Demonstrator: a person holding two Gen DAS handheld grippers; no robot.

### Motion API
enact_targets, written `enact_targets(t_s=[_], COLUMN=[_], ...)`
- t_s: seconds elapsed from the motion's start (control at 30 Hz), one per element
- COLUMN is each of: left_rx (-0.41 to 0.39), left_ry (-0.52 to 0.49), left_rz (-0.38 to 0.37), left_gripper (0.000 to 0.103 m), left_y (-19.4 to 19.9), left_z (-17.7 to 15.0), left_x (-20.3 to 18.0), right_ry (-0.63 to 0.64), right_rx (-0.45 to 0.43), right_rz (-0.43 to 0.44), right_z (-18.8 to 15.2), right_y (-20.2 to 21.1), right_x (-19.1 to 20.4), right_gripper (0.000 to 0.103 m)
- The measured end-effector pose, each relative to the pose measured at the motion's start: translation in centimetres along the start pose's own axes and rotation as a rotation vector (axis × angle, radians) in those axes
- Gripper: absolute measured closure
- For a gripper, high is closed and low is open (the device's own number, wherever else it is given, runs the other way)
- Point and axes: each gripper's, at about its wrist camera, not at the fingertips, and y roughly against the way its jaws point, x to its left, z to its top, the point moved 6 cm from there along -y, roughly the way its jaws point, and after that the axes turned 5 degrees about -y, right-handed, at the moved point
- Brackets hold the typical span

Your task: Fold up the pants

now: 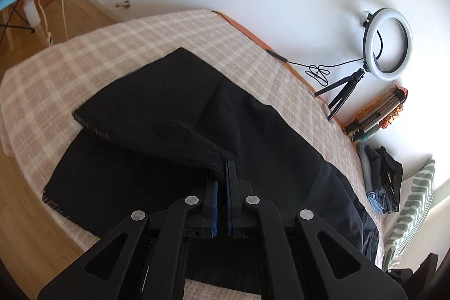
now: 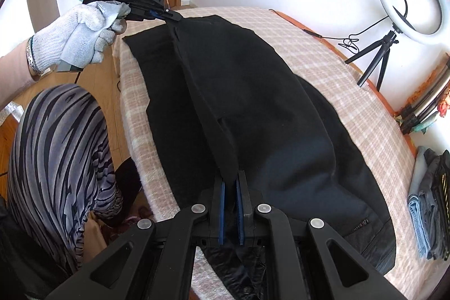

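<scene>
Black pants (image 1: 174,114) lie on a bed with a pink plaid blanket (image 1: 112,47). One leg is lifted and carried over the other leg. My left gripper (image 1: 223,173) is shut on the lifted leg's edge near the hem; in the right wrist view the same left gripper (image 2: 173,17) is held by a white-gloved hand (image 2: 81,38) at the far end of the pants (image 2: 267,108). My right gripper (image 2: 232,182) is shut on the same raised fold of black cloth further up the leg. The fold stretches taut between both grippers.
A ring light on a tripod (image 1: 385,47) stands at the bed's far edge by the wall, with a folded tripod (image 1: 374,114), a pile of folded clothes (image 2: 430,201) and a striped pillow (image 1: 410,210). A person's striped trouser leg (image 2: 56,153) stands left of the bed.
</scene>
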Motion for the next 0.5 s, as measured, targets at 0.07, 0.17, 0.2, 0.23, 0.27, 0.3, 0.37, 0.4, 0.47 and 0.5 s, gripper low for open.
enact_targets(t_s=[0.07,0.17,0.2,0.23,0.27,0.3,0.37,0.4,0.47,0.5], left_rx=[-0.005,-0.054,-0.062,-0.072,-0.085,-0.101,-0.129,-0.139,-0.144,-0.144], left_ry=[0.028,0.075,0.099,0.124,0.148,0.169,0.203,0.217,0.22,0.211], left_rz=[-0.005,0.019,0.026,0.029,0.037,0.04,0.042,0.044,0.034,0.032], left_gripper=[0.094,0.081,0.076,0.074,0.074,0.074,0.077,0.079,0.097,0.097], left_y=[-0.1,0.5,0.7,0.9,1.2,1.5,2.1,2.3,2.6,2.7], left_z=[-0.6,-0.5,-0.4,-0.1,0.1,0.2,0.4,0.5,0.2,0.0], left_x=[1.0,2.4,3.0,3.7,4.5,5.3,6.9,7.4,8.0,8.0], right_ry=[-0.02,-0.04,-0.043,-0.043,-0.042,-0.042,-0.046,-0.045,-0.042,-0.042], right_rx=[0.011,0.022,0.027,0.032,0.037,0.043,0.052,0.055,0.059,0.06], right_rz=[0.005,-0.001,-0.005,-0.009,-0.015,-0.02,-0.028,-0.034,-0.048,-0.052], right_z=[-0.6,-1.0,-1.2,-1.4,-1.7,-1.9,-2.1,-2.2,-2.1,-2.1], right_y=[-0.5,-1.0,-1.0,-1.0,-1.0,-1.0,-1.0,-1.0,-1.1,-1.0], right_x=[0.5,0.6,0.7,0.8,0.9,0.9,0.7,0.8,0.6,0.5], right_gripper=[0.098,0.098,0.098,0.098,0.098,0.098,0.098,0.098,0.099,0.099])
